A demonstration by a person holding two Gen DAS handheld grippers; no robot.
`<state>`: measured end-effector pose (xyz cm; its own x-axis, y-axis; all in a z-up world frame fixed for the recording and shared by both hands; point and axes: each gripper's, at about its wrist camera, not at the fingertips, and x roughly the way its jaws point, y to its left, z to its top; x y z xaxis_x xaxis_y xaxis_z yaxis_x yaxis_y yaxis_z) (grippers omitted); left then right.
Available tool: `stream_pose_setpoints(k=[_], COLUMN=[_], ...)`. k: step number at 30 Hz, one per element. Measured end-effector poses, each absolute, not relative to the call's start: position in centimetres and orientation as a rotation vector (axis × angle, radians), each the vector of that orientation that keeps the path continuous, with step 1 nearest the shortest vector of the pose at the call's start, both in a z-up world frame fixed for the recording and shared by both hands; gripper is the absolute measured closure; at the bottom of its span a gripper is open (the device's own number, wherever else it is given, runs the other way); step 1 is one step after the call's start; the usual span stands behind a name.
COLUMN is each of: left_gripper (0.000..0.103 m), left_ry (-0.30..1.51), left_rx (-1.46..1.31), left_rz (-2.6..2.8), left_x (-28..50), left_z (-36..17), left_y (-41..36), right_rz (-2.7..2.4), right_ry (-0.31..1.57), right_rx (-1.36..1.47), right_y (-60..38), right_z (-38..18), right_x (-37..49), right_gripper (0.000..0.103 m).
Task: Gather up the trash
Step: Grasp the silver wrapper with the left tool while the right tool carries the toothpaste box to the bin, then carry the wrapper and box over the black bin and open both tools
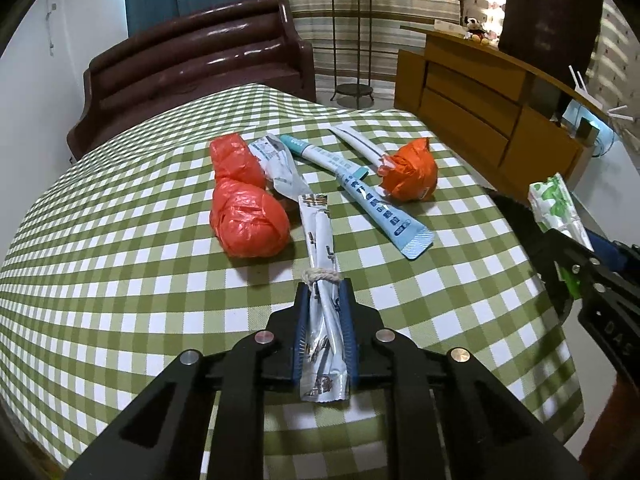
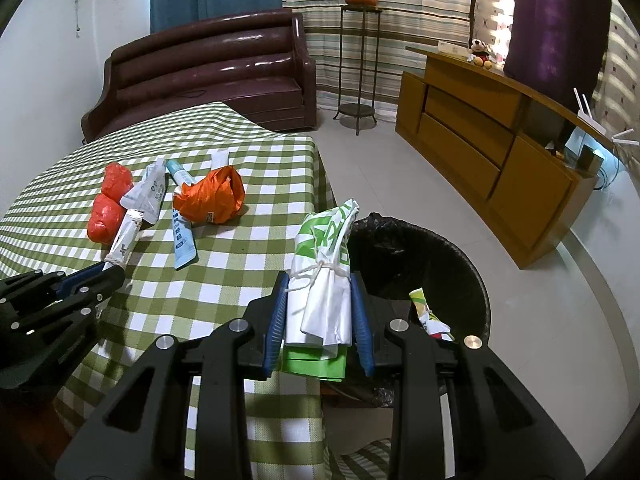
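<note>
A silver-white wrapper tied with string [image 1: 320,232] lies on the green checked tablecloth [image 1: 120,280], and my left gripper [image 1: 324,288] is shut on its near half. My right gripper [image 2: 320,280] is shut on a green-and-white wrapper bundle tied with string [image 2: 326,240], held at the table's right edge beside a black-lined bin [image 2: 460,264]. One small wrapper [image 2: 426,312] lies inside the bin. Still on the cloth are a red plastic bag [image 1: 248,220], an orange bag [image 1: 412,172], two blue-and-white sachets [image 1: 384,212] and a crumpled white packet [image 1: 276,164].
A brown sofa [image 1: 192,64] stands behind the table. A wooden cabinet [image 2: 480,152] runs along the right wall, and a metal plant stand [image 2: 360,60] stands at the back. Tiled floor [image 2: 540,320] surrounds the bin.
</note>
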<state>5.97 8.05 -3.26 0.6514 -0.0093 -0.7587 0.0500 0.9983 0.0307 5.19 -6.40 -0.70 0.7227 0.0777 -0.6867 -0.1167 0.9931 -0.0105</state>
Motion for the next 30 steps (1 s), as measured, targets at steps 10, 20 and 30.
stream_pose_setpoints(k=[10,20,30], left_gripper=[0.086,0.086,0.086], left_ry=[0.814,0.756,0.735], left_rx=[0.056,0.066,0.052], left_rz=[-0.067,-0.071,-0.077], left_x=[4.2,3.6,3.7], left_z=[-1.3,0.1,0.6], left_y=[7.3,7.3,7.2], right_rz=[0.095,0.067,0.041], right_ry=[0.734,0.714,0.704], right_rx=[-0.047,-0.034,-0.029], right_y=[-7.0,-7.7,-8.7], right_z=[-0.9,-0.1,0.6], right_x=[4.7,4.4,4.3], right_gripper=[0.074,0.074,0.074])
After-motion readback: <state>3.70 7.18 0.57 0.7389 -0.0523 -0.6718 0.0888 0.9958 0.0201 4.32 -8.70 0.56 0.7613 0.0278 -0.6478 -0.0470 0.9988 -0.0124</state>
